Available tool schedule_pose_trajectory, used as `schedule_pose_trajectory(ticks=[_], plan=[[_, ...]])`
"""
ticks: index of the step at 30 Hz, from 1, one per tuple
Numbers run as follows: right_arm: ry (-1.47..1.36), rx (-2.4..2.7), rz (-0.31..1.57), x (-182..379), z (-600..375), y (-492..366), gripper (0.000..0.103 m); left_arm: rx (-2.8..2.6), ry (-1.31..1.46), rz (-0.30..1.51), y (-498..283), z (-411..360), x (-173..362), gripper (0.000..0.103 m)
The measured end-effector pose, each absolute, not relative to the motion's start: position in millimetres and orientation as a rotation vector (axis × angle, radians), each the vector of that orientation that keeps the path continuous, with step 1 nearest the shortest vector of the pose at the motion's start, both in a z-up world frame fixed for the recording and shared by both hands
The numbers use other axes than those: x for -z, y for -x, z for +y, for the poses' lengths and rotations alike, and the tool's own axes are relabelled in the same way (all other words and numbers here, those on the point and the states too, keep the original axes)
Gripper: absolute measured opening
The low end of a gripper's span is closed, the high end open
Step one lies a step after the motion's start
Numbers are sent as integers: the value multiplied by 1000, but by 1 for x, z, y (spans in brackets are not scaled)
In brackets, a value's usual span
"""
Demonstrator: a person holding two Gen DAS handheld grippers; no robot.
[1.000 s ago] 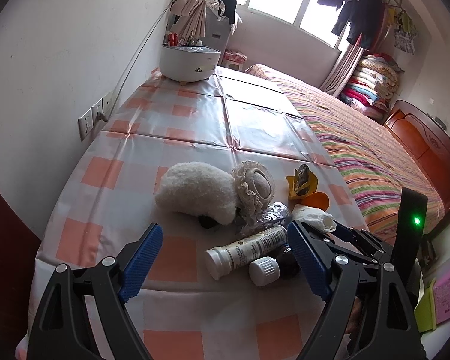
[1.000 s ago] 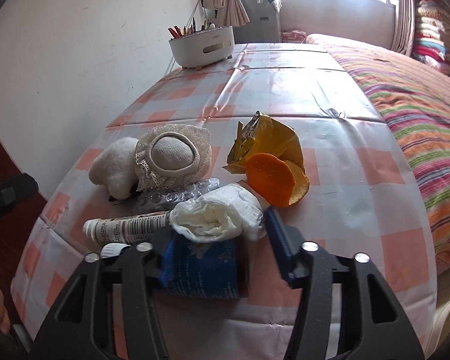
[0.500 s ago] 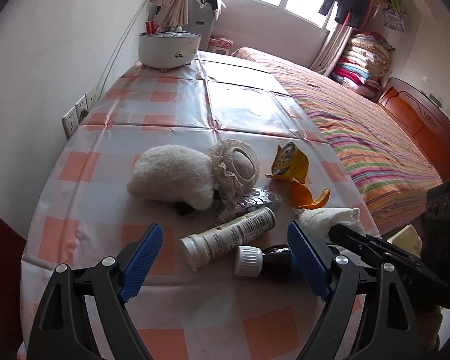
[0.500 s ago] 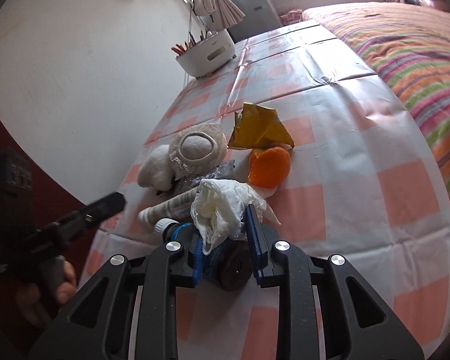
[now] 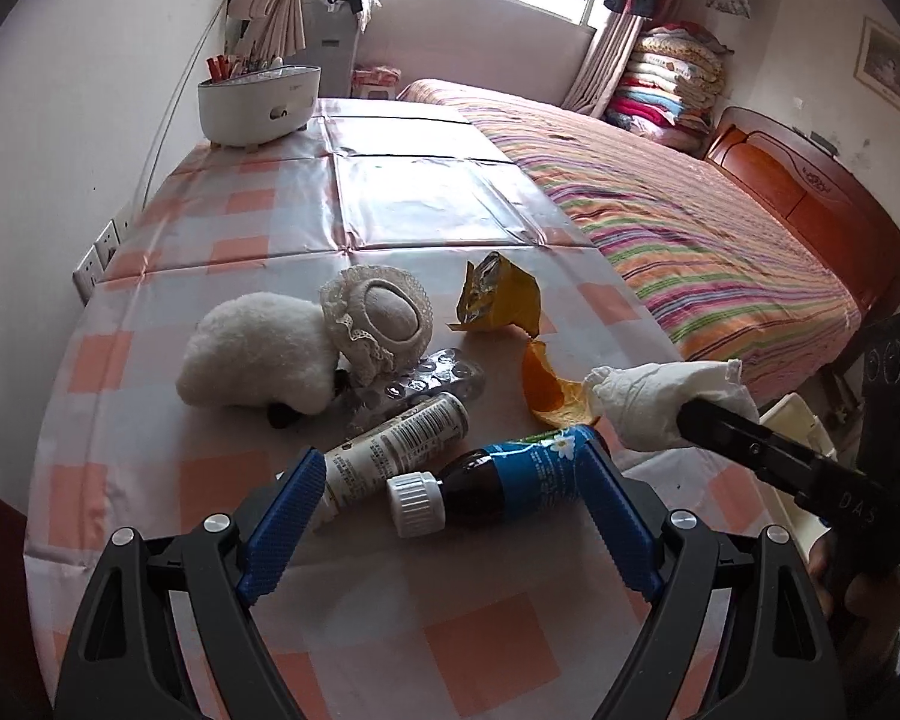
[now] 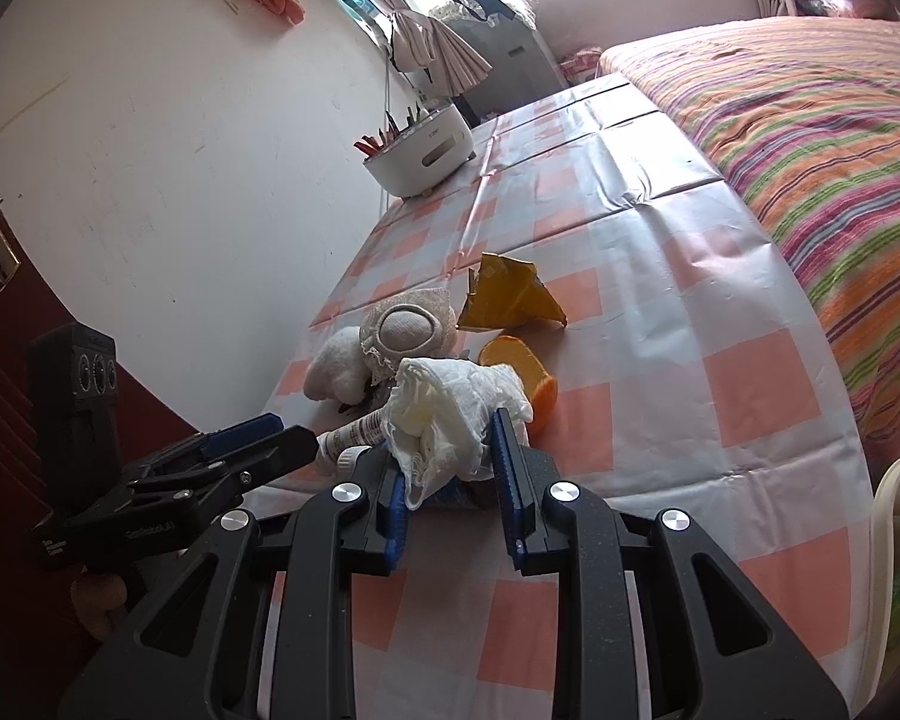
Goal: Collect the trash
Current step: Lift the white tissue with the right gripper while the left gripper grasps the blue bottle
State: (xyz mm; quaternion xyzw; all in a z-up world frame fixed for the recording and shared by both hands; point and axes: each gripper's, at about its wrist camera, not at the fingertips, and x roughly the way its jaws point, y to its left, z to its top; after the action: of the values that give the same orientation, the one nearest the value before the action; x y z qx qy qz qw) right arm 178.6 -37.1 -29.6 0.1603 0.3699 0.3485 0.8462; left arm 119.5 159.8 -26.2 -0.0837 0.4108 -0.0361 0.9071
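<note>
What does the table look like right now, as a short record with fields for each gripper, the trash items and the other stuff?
right gripper: shut on crumpled tissue, lifted off the table
left gripper: open, empty, above the brown bottle
trash on table: orange peel, yellow wrapper, blister pack
other items: white tube, plush toy, white holder at the far end
surface: checked tablecloth

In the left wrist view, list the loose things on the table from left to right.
Plush toy → white tube → brown bottle → orange peel → crumpled tissue. The blister pack and yellow wrapper overlap these, so I leave them out.
</note>
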Motion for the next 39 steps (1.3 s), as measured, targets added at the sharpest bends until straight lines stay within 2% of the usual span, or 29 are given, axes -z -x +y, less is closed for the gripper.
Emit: schedule_pose_trajectory(ticks=[6,15,22,39], plan=[[-348,-735,786,32,-43,-179,24,217,82,861,-118,150,32,83],[-381,-746,754,20,-62,-175,24,310,-431,805,-117,97,33,83],[-411,-741,740,18,-83,-172,24,432,-571,944,-134,85,53,83],[-461,-727,701,8,-118,-159,25,581,-570,1186,-189,67,73,82]])
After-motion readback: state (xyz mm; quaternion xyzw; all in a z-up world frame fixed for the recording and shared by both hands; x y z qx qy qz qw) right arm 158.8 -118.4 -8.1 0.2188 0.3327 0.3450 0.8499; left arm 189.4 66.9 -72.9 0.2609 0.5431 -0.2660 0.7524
